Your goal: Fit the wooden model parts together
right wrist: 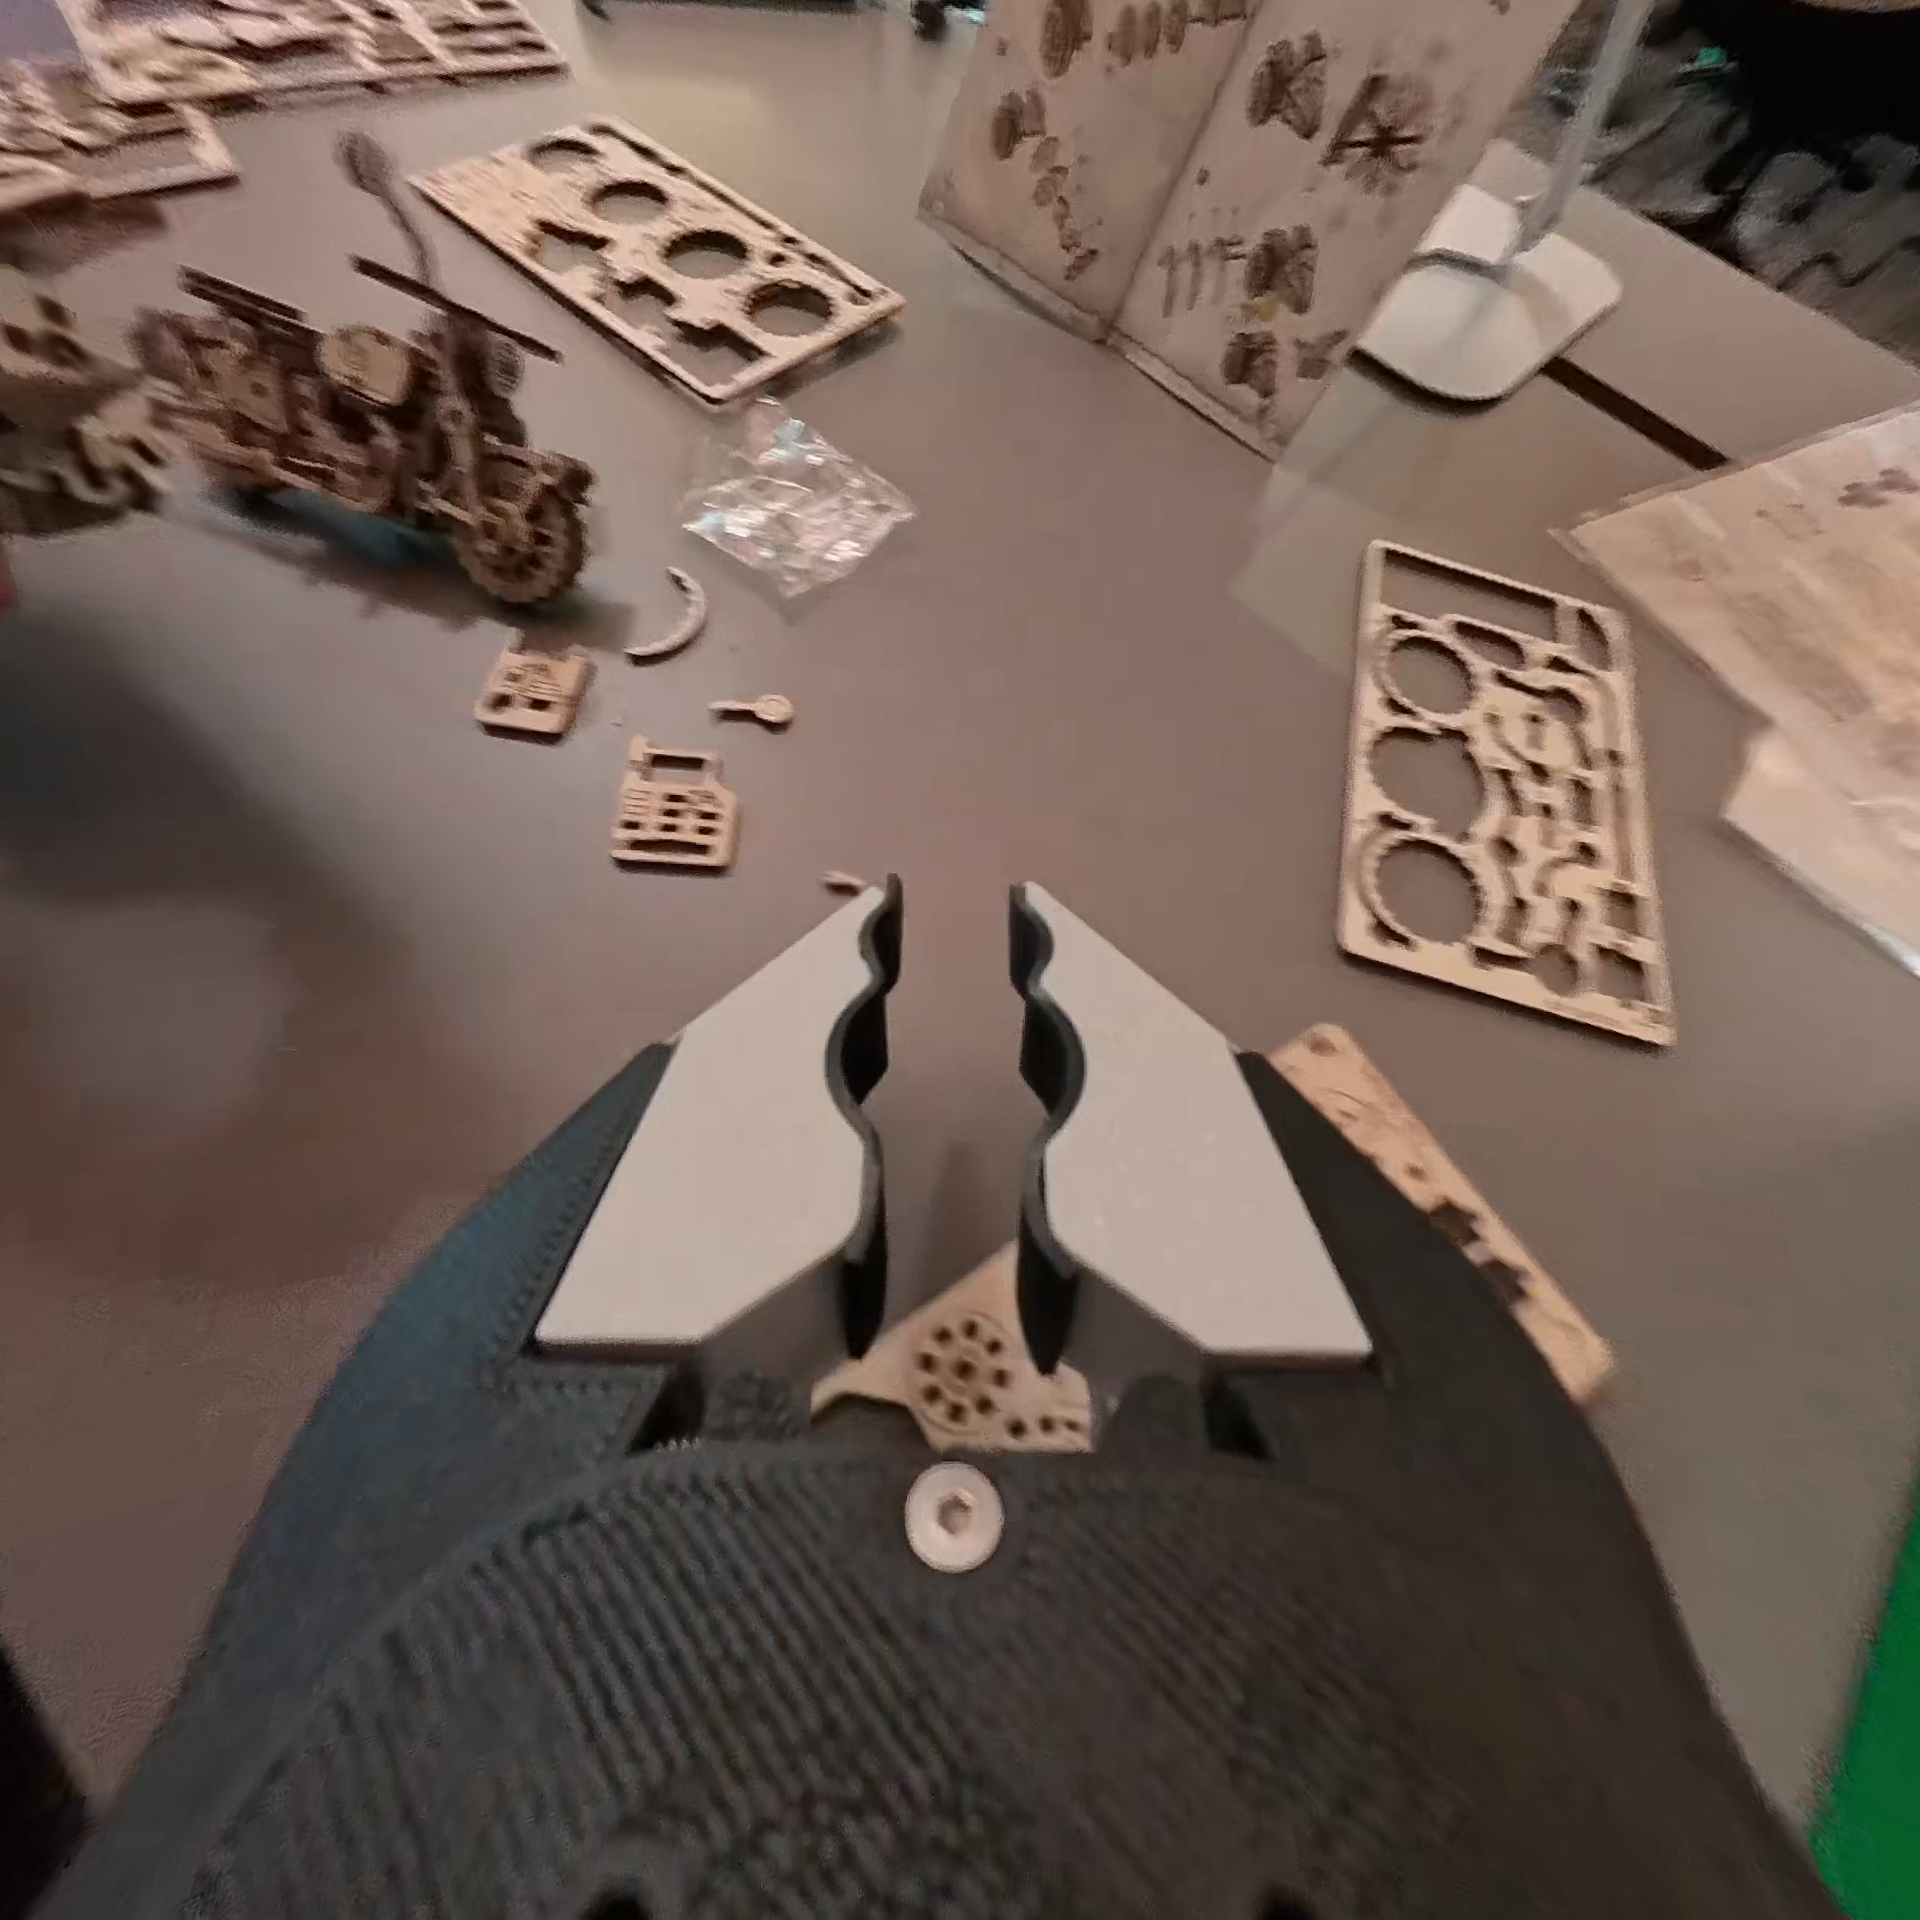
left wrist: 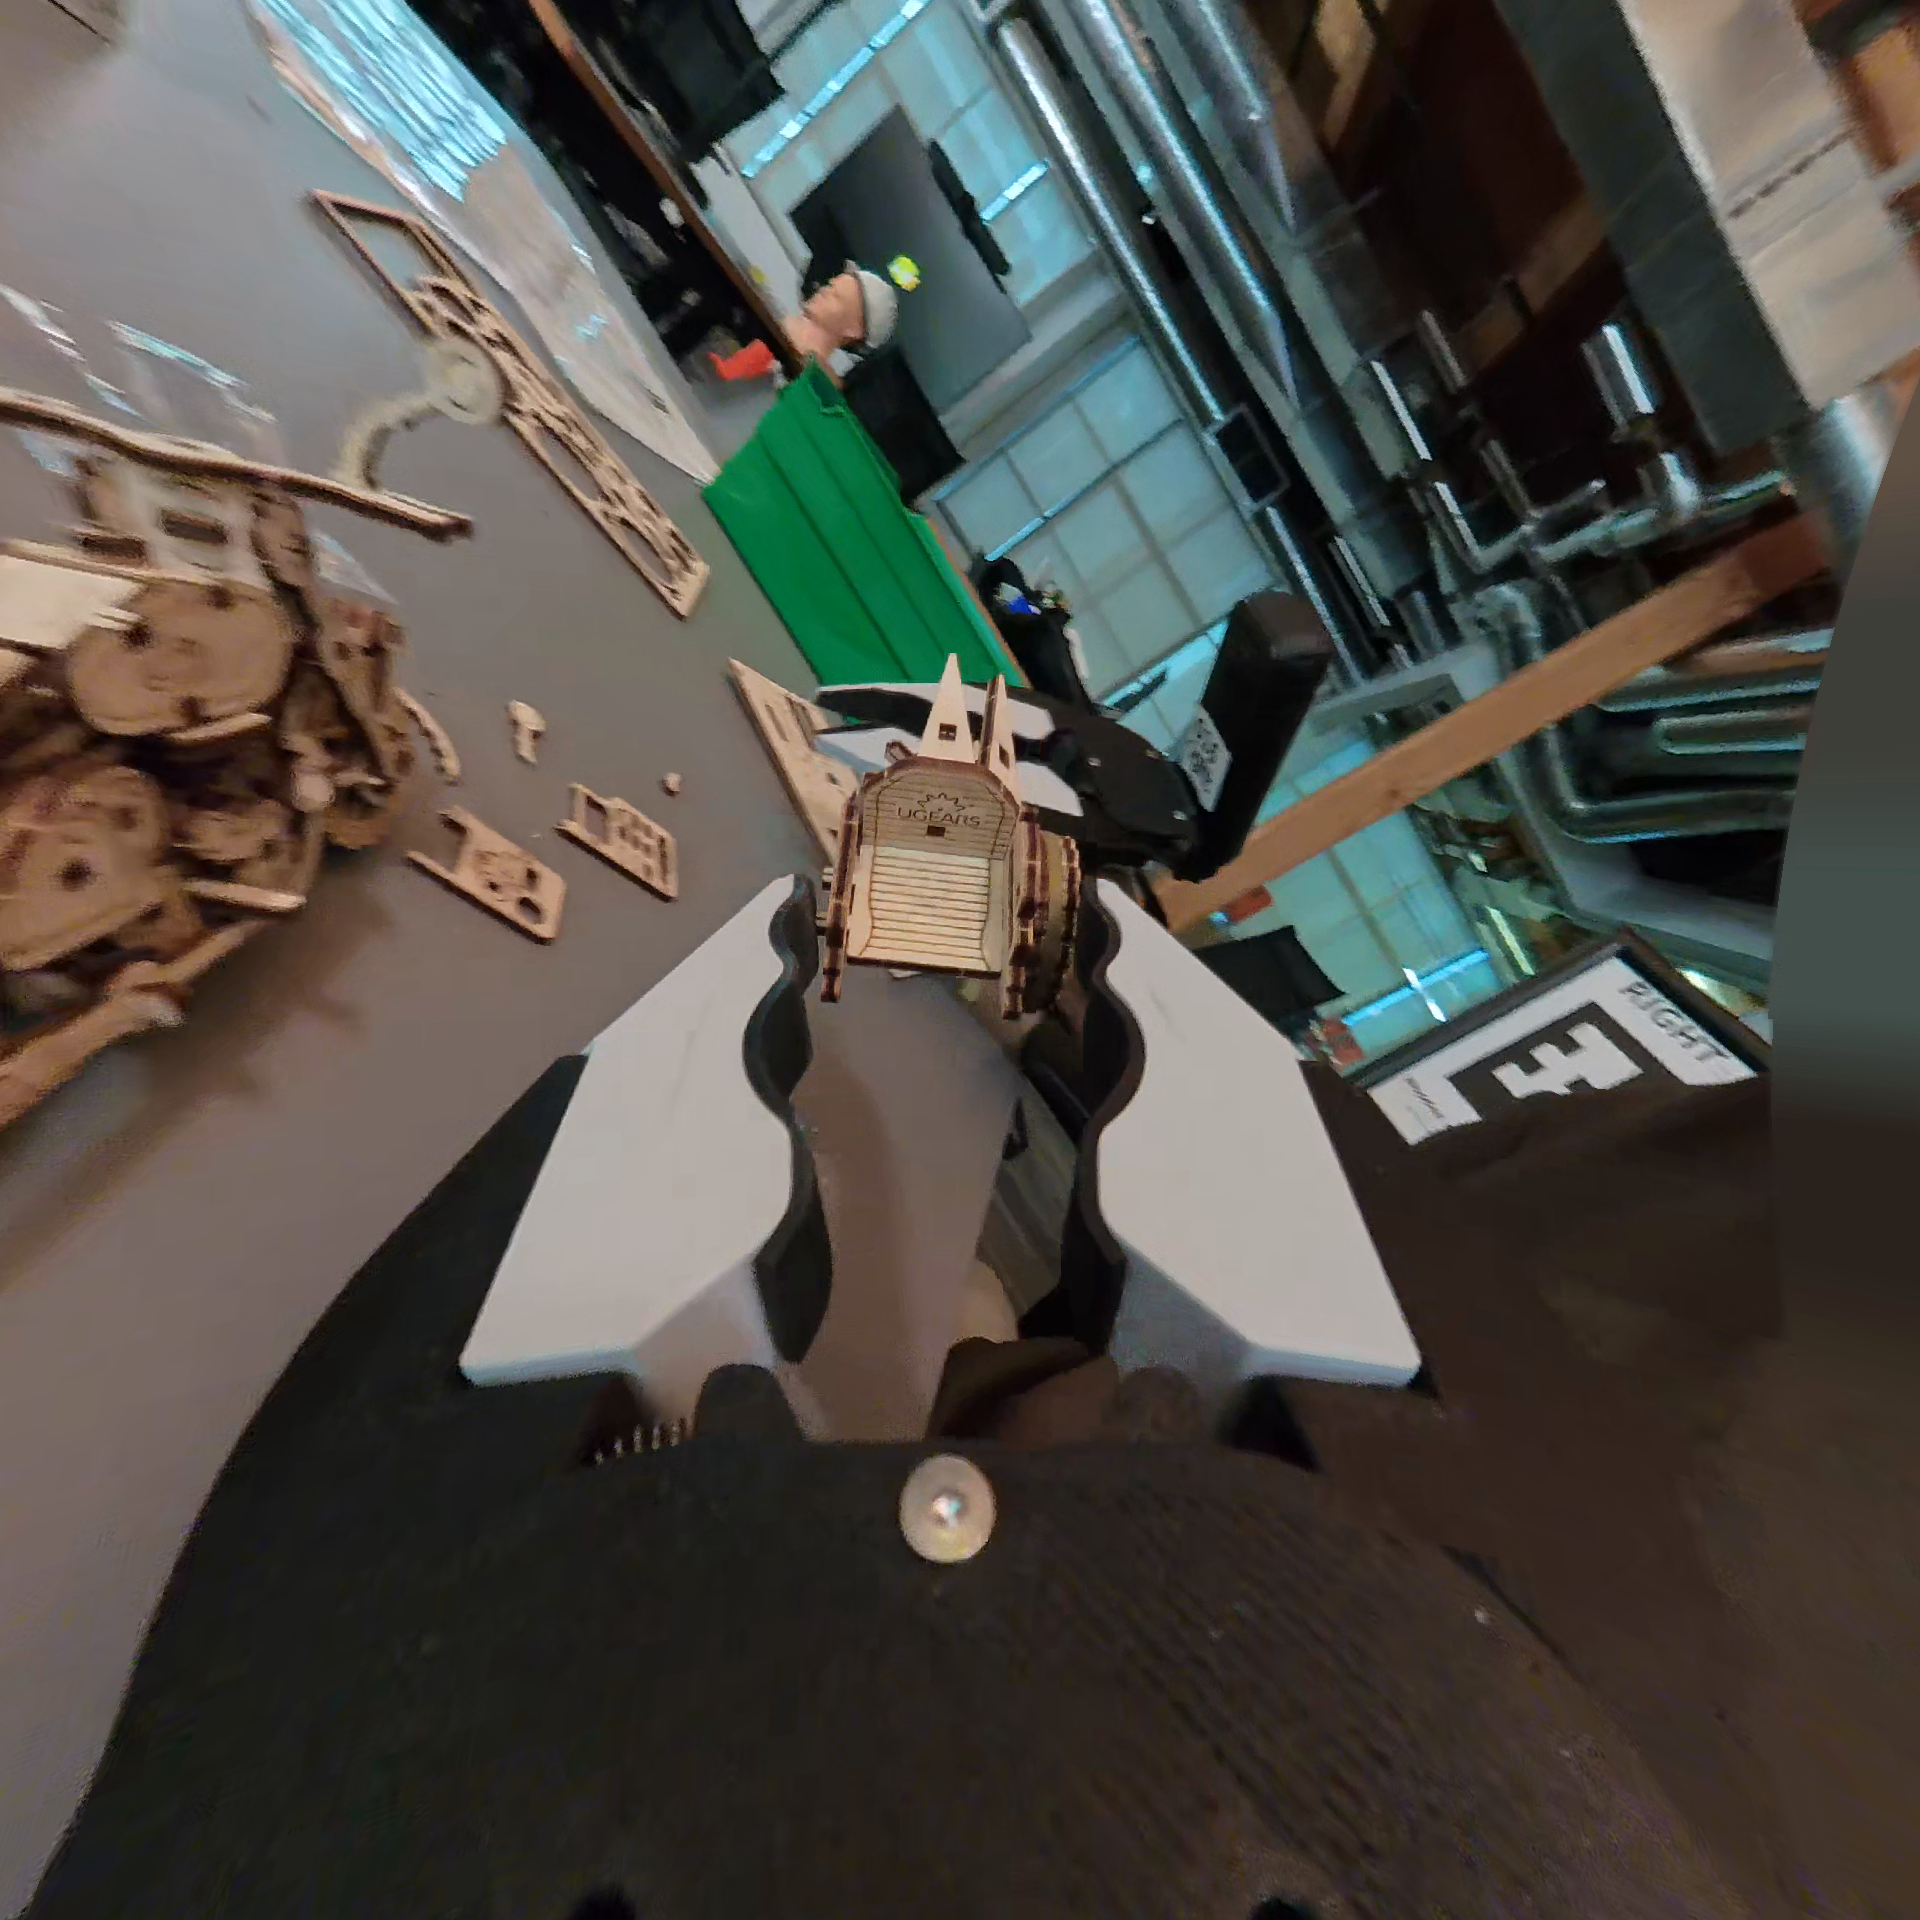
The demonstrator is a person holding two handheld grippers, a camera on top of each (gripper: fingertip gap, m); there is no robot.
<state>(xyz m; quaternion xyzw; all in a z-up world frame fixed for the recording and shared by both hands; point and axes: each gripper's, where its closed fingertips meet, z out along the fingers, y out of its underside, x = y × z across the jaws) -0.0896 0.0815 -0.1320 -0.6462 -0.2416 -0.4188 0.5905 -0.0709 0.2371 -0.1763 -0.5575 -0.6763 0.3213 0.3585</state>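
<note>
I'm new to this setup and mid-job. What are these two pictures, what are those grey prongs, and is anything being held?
Each picture comes from a camera riding on a hand-held two-finger gripper, looking out along its grey fingers. In the left wrist view, the left gripper clamps a small wooden seat-like assembly; the other gripper shows beyond it, at the assembly's pointed top. In the right wrist view, the right gripper hovers over the grey table, fingertips apart, nothing between them. On the table lie a wooden motorcycle model, punched-out sheets and loose small parts.
</note>
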